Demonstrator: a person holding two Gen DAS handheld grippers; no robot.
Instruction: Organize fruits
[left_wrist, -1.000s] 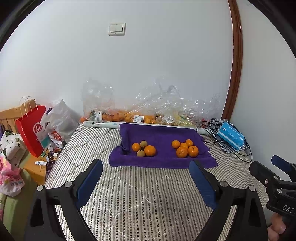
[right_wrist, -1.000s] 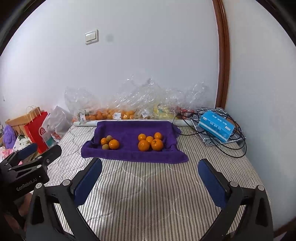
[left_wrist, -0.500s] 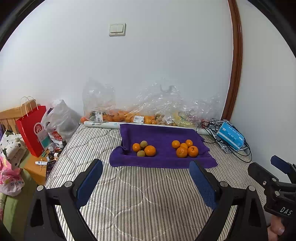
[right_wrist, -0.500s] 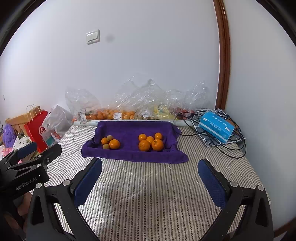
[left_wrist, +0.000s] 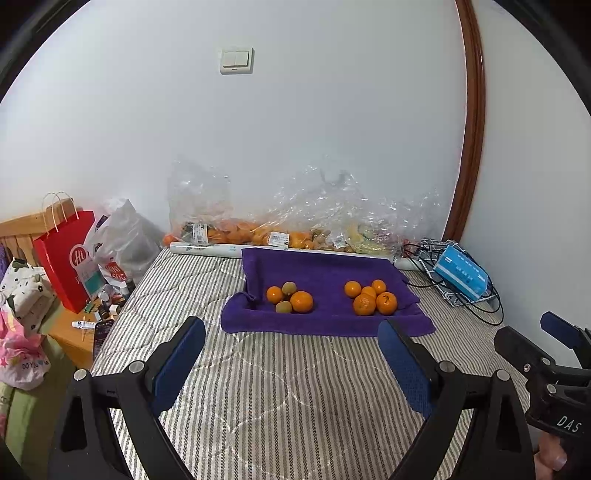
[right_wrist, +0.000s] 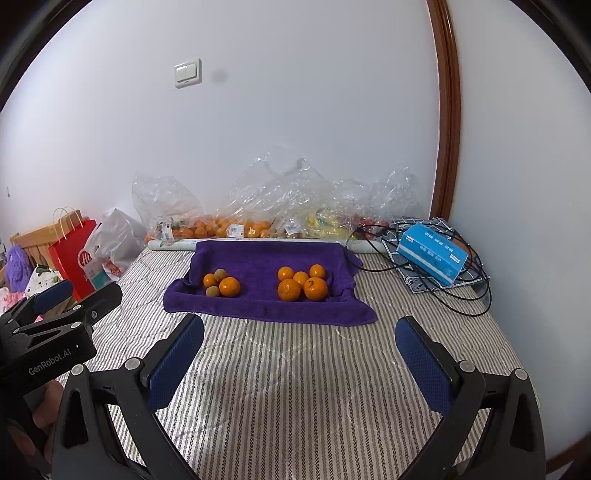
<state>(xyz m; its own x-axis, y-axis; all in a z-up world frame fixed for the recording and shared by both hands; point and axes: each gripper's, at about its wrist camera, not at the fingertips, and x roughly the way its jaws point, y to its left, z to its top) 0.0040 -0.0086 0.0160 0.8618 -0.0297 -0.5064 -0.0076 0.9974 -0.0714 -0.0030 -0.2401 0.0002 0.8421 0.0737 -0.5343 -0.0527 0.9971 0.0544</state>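
Note:
A purple towel lies spread on the striped mattress. On its left part sit two oranges and two small greenish-brown fruits. On its right part is a cluster of several oranges. My left gripper stands open over the mattress, well short of the towel, nothing between its blue pads. My right gripper is likewise open and empty, near the front of the mattress. Each gripper shows at the edge of the other's view.
Clear plastic bags of oranges and other fruit line the wall behind the towel. A blue box on tangled black cables lies at the right. A red paper bag and clutter stand beside the bed on the left.
Both views have tilted up slightly, so the towel and fruit sit a little lower in frame. Both grippers stay open.

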